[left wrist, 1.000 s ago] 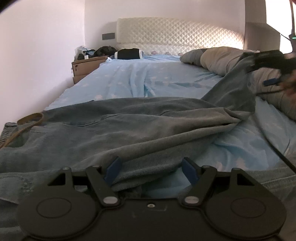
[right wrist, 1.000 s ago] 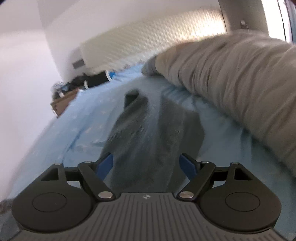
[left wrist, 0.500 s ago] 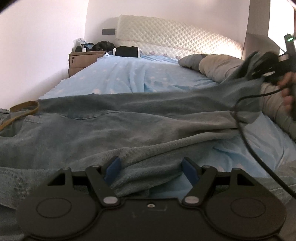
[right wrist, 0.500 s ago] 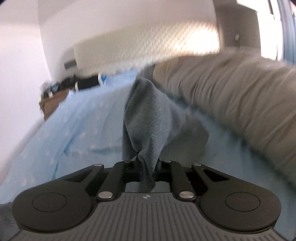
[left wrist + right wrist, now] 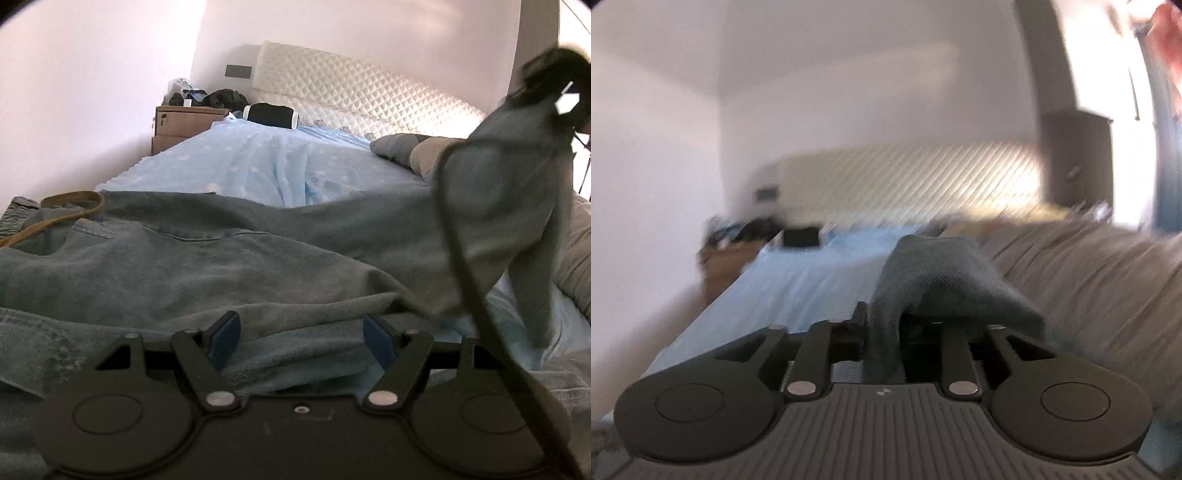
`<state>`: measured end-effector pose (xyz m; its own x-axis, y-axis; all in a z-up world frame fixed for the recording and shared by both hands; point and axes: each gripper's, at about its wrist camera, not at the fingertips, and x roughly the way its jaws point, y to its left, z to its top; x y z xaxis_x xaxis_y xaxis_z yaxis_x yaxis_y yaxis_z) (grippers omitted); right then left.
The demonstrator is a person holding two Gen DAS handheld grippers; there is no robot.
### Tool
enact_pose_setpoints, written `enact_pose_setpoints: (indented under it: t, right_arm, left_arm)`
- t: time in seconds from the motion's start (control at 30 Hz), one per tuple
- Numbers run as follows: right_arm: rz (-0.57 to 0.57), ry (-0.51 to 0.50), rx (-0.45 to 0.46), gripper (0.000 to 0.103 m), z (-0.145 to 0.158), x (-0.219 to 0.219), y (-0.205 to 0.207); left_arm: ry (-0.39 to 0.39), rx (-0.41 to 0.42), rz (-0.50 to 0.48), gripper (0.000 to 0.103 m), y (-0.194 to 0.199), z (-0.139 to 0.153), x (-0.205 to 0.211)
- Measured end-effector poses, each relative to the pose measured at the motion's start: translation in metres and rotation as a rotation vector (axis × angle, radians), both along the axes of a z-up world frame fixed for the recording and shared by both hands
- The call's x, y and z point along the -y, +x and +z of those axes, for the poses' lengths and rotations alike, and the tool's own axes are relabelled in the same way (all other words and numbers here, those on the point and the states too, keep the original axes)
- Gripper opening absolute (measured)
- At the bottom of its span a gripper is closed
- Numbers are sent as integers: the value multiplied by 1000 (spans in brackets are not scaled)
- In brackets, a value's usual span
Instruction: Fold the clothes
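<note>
Blue-grey jeans (image 5: 221, 266) lie spread across the bed, with a brown belt (image 5: 70, 201) at the waist on the left. My left gripper (image 5: 301, 334) rests low over a fold of the denim. It is open, and its blue pads (image 5: 225, 332) stand apart on either side of the fold. My right gripper (image 5: 910, 319) holds the end of one jeans leg (image 5: 934, 266). Its jaws are opening with bunched denim between them, draped over the fingers. In the left wrist view the right gripper (image 5: 554, 70) is a dark blur at top right, with the leg (image 5: 509, 206) hanging from it.
The bed has a light blue sheet (image 5: 277, 166) and a quilted white headboard (image 5: 351, 92). A grey duvet (image 5: 1089, 277) lies along the right side. A wooden nightstand (image 5: 184, 122) with clutter stands far left, next to a black roll (image 5: 271, 114). A black cable (image 5: 465, 266) hangs across the right.
The right gripper closed on the end of the jeans leg and carried it up off the bed. The left gripper stayed over the fold and only rolled slightly.
</note>
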<state>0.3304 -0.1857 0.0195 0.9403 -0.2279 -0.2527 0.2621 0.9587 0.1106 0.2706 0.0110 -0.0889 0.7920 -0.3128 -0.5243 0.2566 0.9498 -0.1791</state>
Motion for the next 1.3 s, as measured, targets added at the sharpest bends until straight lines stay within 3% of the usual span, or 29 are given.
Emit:
enact_pose_setpoints:
  t: [0.07,0.1,0.13,0.2,0.27,0.4,0.53,0.6,0.67,0.87,0.93,0.97,1.0,1.07,1.3]
  right_arm:
    - [100,73,-91,49,-28,19,20]
    - [112,101,-126,49,-38,29,21]
    - [117,128,-126,50,-43,39,16]
    - [138,165,-74,65,-47,54,-3]
    - [143,179,-29,66,-47,63,-25]
    - [-6,276,4,73,-62,74,-74]
    - [-103,475,-171,72,-97,92,-94]
    - [-132,627,-214,72,-111,102,-101]
    - [-125,704,-240,72,-121,101,-104]
    - [-78,720,-314,70,-127,89,-83]
    - [-50,717,-302,46,-125,88,-74]
    - [-41,678,-305,16,-123,86,-72]
    - [-32,638,-309,11,-120,83,-70]
    - [-33,552,-300,6,-116,80,-71]
    - [-153,149,-284,5,-79,100,-79]
  left_arm:
    - [3,-4,-1,71,0,0,1]
    - [3,-6,-3,71,0,-1,1]
    - [0,-10,-3,71,1,-1,1]
    - [-6,-16,2,71,2,-2,1]
    - [-3,-17,5,71,1,-2,2]
    - [1,-12,6,71,0,-5,0]
    - [-3,-9,7,71,-2,-6,-2]
    - [3,-8,7,71,-1,-6,-2]
    - [6,-9,7,71,1,-6,-2]
    - [13,-8,8,71,3,-7,-3]
    - [12,-9,8,71,3,-8,-4]
    - [10,-8,7,71,3,-8,-4]
    - [8,-9,7,71,4,-8,-5]
    - [-2,-9,5,71,5,-9,-7]
    - [-35,-15,-1,71,6,-9,-13]
